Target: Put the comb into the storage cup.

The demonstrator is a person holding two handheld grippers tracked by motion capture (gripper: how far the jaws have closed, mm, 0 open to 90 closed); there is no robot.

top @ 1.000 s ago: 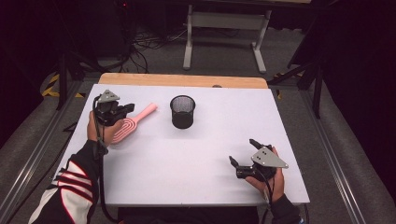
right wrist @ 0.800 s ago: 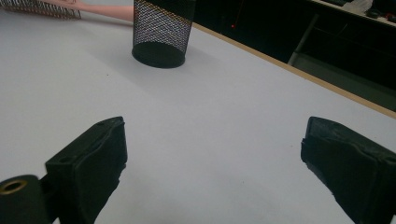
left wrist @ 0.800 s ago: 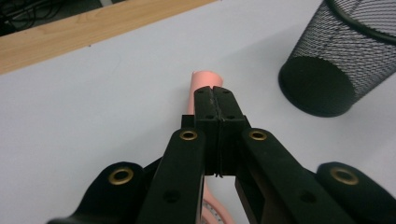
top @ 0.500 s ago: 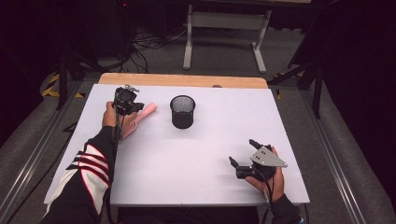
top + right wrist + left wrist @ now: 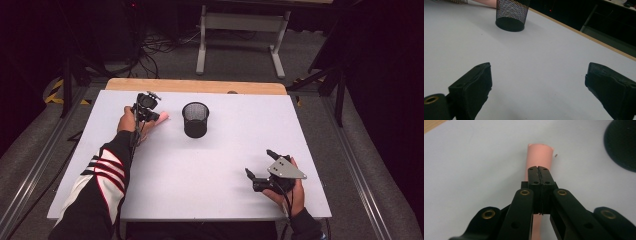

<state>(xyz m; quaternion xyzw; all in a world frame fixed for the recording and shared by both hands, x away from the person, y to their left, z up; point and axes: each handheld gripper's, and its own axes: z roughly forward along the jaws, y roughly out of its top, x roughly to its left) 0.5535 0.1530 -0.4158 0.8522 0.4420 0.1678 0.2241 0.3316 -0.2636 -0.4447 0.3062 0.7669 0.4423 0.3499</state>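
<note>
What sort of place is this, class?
Probably a lab or workshop recording station: a white tabletop over a wooden bench, tangled cables on grey carpet, a metal stand, dark surroundings.

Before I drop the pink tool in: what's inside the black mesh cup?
From the high view, the black mesh cup looks empty near its rim; its dark bottom cannot be made out. The pink tool remains outside, in the left gripper.
</note>
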